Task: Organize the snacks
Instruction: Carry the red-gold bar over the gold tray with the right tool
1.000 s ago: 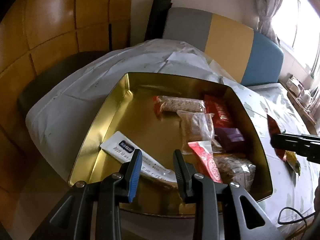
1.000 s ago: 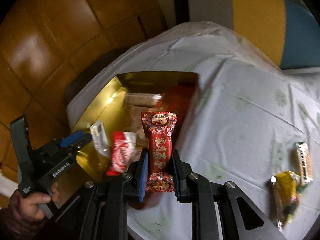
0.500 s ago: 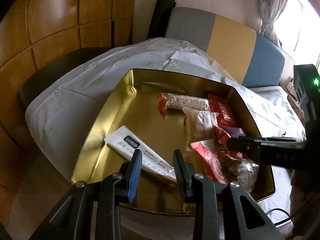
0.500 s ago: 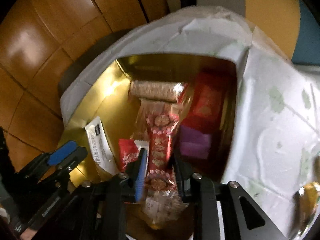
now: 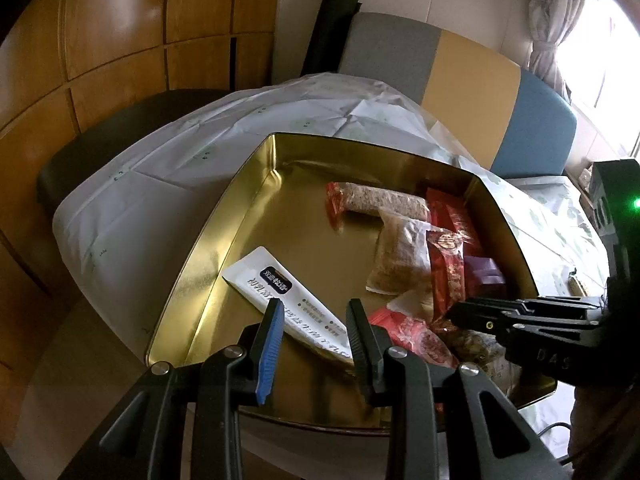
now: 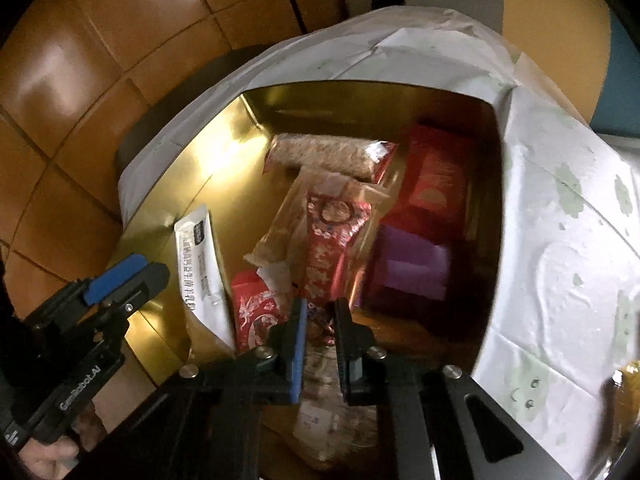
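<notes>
A gold tin point(image 5: 224, 248) stands on the white-clothed table and holds several snacks: a white sachet point(image 5: 280, 296), a grain bar point(image 5: 380, 200), a clear brown packet point(image 5: 400, 256), red packets and a purple box point(image 6: 412, 264). My right gripper point(image 6: 320, 312) is shut on the bottom end of a long red patterned snack pack point(image 6: 332, 240), which lies over the snacks inside the tin; the pack also shows in the left wrist view point(image 5: 446, 272). My left gripper point(image 5: 314, 312) is open and empty, over the tin's near edge above the white sachet.
The tin's upright walls point(image 6: 488, 200) ring the snacks. A yellow-wrapped snack point(image 6: 628, 376) lies on the cloth at the far right. A grey, yellow and blue bench back point(image 5: 460, 80) and wooden wall panels point(image 5: 100, 40) stand behind the table.
My right gripper has carried the red patterned pack from over the tablecloth leftward into the tin and lowered it onto the other snacks. My left gripper has stayed put and open.
</notes>
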Demonstrator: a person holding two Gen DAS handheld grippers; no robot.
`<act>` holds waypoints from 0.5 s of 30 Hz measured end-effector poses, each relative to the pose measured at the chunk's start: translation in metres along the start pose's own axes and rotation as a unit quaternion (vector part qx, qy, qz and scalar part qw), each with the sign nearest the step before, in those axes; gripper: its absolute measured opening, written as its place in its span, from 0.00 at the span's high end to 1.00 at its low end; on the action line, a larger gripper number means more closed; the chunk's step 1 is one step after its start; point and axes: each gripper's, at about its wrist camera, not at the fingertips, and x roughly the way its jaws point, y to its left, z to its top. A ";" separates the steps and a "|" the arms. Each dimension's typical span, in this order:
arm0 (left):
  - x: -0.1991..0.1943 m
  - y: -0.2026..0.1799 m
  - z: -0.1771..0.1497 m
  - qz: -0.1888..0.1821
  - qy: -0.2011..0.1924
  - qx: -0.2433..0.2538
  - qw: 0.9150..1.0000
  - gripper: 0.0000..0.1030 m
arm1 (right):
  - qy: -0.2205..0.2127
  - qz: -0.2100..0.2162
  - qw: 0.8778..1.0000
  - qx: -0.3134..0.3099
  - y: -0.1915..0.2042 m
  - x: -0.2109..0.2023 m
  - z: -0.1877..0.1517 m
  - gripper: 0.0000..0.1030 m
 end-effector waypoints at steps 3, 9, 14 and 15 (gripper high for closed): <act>-0.001 0.000 0.000 0.000 -0.001 0.000 1.000 0.69 | 0.003 0.003 1.000 0.002 0.001 0.004 -0.001 0.86; -0.003 -0.002 0.000 -0.001 -0.004 0.002 1.000 0.69 | -0.006 0.014 1.000 0.018 -0.005 -0.008 -0.003 0.81; -0.007 -0.006 0.000 0.000 -0.007 0.008 1.000 0.69 | -0.019 0.011 1.000 0.018 -0.006 -0.018 -0.008 0.74; -0.008 -0.007 0.000 -0.001 -0.007 0.009 1.000 0.69 | -0.022 0.010 1.000 0.017 -0.006 -0.020 -0.008 0.74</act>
